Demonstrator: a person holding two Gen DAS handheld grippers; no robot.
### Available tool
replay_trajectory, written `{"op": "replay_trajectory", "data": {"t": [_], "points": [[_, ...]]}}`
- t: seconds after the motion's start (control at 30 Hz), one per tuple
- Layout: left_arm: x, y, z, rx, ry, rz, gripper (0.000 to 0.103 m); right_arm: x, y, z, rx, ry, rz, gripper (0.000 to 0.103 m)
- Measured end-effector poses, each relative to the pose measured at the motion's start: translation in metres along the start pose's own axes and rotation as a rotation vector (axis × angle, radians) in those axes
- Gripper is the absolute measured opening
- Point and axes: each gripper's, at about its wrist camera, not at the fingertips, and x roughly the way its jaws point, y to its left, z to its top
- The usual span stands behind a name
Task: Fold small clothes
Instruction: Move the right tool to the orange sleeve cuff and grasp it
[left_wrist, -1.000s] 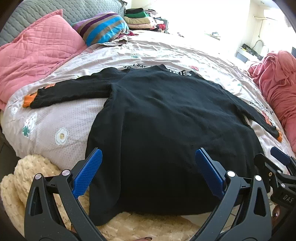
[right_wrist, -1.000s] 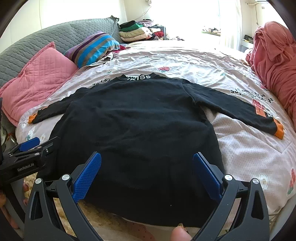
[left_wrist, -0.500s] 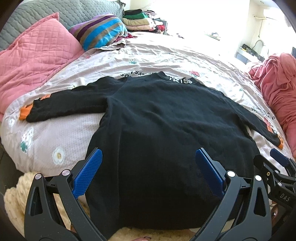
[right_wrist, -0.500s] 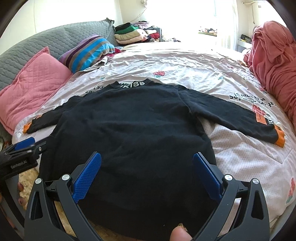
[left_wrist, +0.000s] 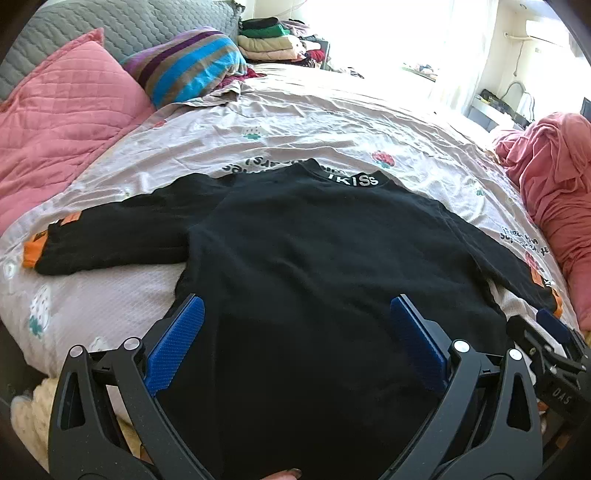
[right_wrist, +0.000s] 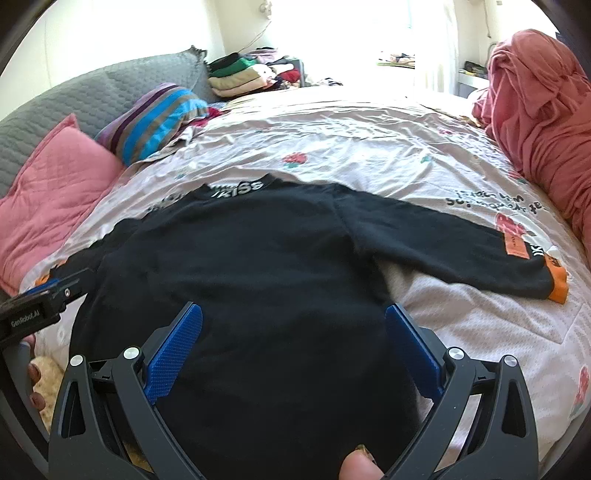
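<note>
A black long-sleeved sweater lies flat on the bed, neck away from me, white letters on its collar. Its sleeves spread out to both sides, each ending in an orange cuff. My left gripper hovers open over the lower left part of the sweater, nothing between its blue pads. My right gripper is open too, over the lower right part of the body. Each gripper shows at the edge of the other's view.
The bed has a pale floral sheet. A pink quilted pillow and a striped pillow lie at the left, a pink blanket heap at the right, folded clothes at the back. A cream fluffy rug lies below the bed edge.
Both grippers have moved forward and slightly up over the sweater's hem, so the sweater sits lower and nearer in both views. Both stayed open.
</note>
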Motion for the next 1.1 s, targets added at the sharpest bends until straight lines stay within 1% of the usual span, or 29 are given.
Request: {"op": "replay_trajectory", "data": {"t": [0.3,0.6,0.67,0.8,0.93,1.1], "points": [[0.022,-0.018,0.020,0.026,0.022,-0.024,0.095,0.014,-0.036,0.017,0.074,-0.010,-0.074,0.099],[0.040,-0.032,0.036,0.028,0.039,-0.057,0.095,0.024,-0.073,0.025,0.139,-0.012,-0.142,0.099],[0.047,-0.035,0.038,0.027,0.046,-0.053,0.095,0.026,-0.081,0.027,0.157,-0.010,-0.157,0.099],[0.058,-0.042,0.043,0.037,0.058,-0.051,0.095,0.029,-0.106,0.028,0.212,-0.006,-0.197,0.099],[0.073,-0.047,0.046,0.038,0.086,-0.058,0.095,0.028,-0.135,0.028,0.289,0.000,-0.226,0.099],[0.093,-0.054,0.045,0.042,0.118,-0.047,0.095,0.026,-0.169,0.022,0.366,0.003,-0.277,0.099]]}}
